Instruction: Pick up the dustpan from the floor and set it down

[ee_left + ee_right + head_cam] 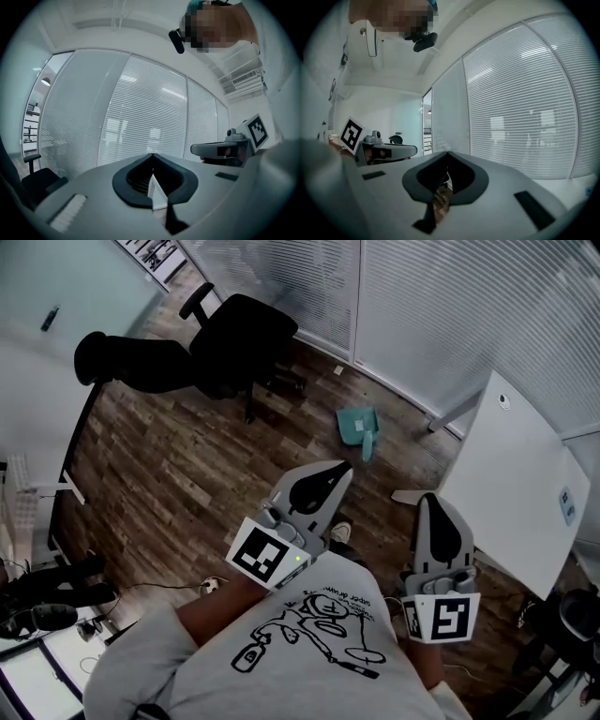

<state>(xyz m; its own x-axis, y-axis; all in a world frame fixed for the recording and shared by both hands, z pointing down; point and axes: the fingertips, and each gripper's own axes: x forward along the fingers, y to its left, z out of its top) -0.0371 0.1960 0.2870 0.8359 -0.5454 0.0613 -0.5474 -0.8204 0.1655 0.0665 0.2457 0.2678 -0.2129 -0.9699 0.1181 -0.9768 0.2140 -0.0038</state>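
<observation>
A: Left gripper [343, 471], right gripper [427, 500] nearest, at chest?
B: Yes, head view; dustpan [358, 428] lies on floor [169, 465] well ahead, untouched.
A: Left gripper view?
B: Jaws pressed together, empty.
A: Right gripper view?
B: Likewise; presumably carried closed until reach.

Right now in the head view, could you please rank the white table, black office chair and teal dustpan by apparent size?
1. White table, though it stands nearer the camera.
2. Black office chair, not far behind.
3. Teal dustpan, clearly smallest.
</observation>
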